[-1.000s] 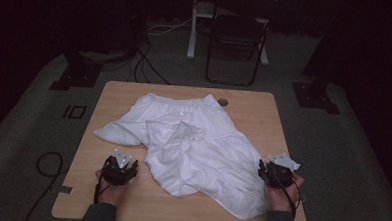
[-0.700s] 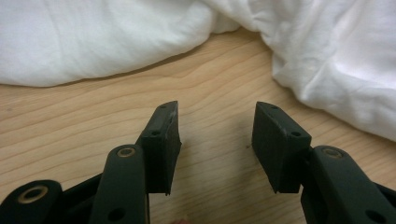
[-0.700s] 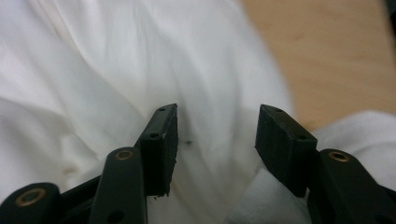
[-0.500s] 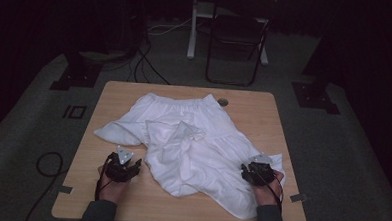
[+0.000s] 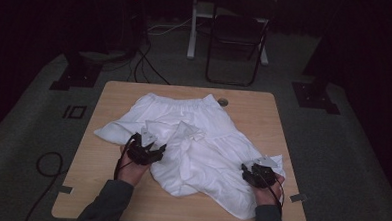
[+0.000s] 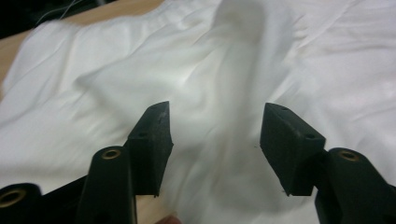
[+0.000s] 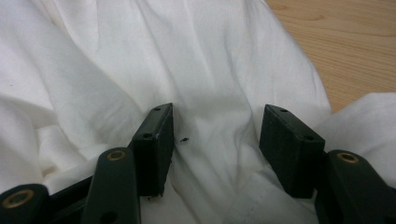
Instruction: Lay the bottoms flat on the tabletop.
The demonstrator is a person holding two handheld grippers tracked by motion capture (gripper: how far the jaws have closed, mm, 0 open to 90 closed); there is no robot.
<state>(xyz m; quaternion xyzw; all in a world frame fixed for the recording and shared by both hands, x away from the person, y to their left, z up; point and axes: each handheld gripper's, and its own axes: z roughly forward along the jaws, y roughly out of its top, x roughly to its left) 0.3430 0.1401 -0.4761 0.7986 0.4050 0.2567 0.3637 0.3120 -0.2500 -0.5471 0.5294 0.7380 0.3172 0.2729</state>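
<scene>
White cloth (image 5: 197, 145) lies crumpled across the middle of the desk (image 5: 109, 104). Left tool (image 5: 154, 151) is at its left side, right tool (image 5: 246, 173) at its near right edge. Both tools have just been opening wide, holding nothing.

The white garment (image 6: 224, 70) is motion-blurred in the left gripper view, its folds smeared. It hides the middle of the table (image 5: 109, 101), and the picture's top edge cuts off the folding chair (image 5: 237, 37) beyond the far side.
</scene>
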